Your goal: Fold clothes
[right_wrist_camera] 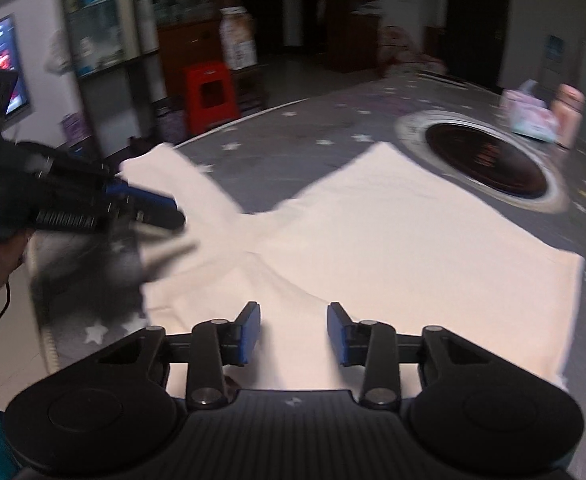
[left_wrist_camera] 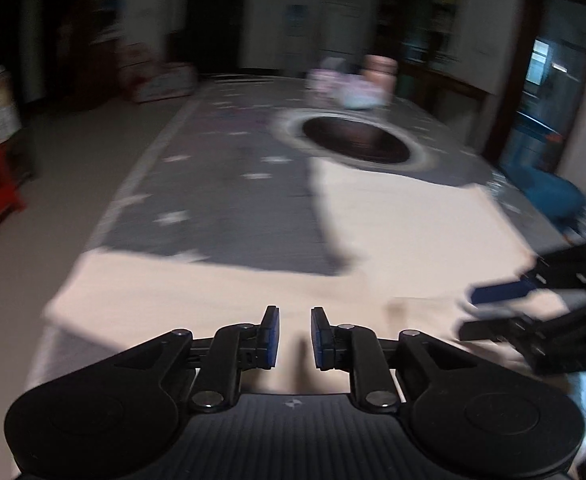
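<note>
A cream garment [right_wrist_camera: 373, 232] lies spread flat on the grey star-patterned table cover [right_wrist_camera: 293, 136]; it also shows in the left wrist view [left_wrist_camera: 393, 232]. One sleeve [right_wrist_camera: 173, 184] reaches to the far left. My left gripper [left_wrist_camera: 295, 332] hovers over the garment's near edge, jaws a little apart with nothing between them. It also appears blurred at the left of the right wrist view [right_wrist_camera: 161, 216]. My right gripper [right_wrist_camera: 294, 328] is open above the garment's near part, empty. It shows blurred at the right of the left wrist view [left_wrist_camera: 481, 308].
A round dark inset with a silver ring [right_wrist_camera: 489, 160] sits in the table beyond the garment. A pastel tissue pack [right_wrist_camera: 533, 116] and a pink bottle [right_wrist_camera: 569, 114] stand behind it. A red stool [right_wrist_camera: 211, 92] stands on the floor. The table edge runs along the left [left_wrist_camera: 133, 184].
</note>
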### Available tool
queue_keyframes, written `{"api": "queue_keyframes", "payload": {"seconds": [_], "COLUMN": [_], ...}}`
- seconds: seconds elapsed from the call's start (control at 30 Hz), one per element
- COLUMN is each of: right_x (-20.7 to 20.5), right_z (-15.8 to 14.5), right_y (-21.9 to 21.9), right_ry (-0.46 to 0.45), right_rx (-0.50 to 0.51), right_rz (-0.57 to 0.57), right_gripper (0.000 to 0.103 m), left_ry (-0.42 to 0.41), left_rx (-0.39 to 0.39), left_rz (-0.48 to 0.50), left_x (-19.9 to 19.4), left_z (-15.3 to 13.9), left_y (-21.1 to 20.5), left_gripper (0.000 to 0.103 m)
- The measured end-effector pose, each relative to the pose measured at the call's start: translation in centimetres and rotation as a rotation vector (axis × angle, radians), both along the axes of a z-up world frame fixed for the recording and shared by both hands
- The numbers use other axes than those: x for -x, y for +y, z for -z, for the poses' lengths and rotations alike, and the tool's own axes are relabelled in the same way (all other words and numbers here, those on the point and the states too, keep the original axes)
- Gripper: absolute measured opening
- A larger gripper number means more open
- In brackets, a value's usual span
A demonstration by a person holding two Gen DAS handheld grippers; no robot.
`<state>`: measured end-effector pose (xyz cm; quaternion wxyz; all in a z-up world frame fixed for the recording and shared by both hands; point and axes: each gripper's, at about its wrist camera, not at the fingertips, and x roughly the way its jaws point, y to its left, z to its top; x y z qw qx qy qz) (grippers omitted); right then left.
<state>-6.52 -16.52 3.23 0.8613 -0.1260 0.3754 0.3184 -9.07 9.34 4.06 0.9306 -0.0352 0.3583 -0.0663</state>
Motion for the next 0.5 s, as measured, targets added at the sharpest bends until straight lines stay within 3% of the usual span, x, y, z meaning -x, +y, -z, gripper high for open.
{"api": "queue_keyframes", "payload": {"seconds": [0.17, 0.23, 0.3, 0.5], "right_x": [0.0, 0.1, 0.3, 1.2], "right_z": [1.3, 0.8, 0.4, -0.5], "right_y": [2.4, 2.4, 2.2, 1.8], "right_ry": [-0.003, -0.009, -0.015, -0.035], "right_rx": [0.036, 0.032, 0.028, 0.02], "right_rz": [-0.055, -0.047, -0.037, -0.036], "right_gripper": [0.029, 0.029, 0.029, 0.03], "left_ry": [0.009, 0.007, 0.008, 0.036], "left_rx": [-0.027, -0.047, -0.064, -0.006], "left_rz": [-0.208, -0.282, -0.353, -0.426], "left_x": [-0.6, -1.1, -1.6, -3.0], "left_z": [0.3, 0.6, 1.0, 2.4], "left_y": [5.3, 7.0, 8.7, 11.4], "left_gripper": [0.022, 0.032, 0.036, 0.039]}}
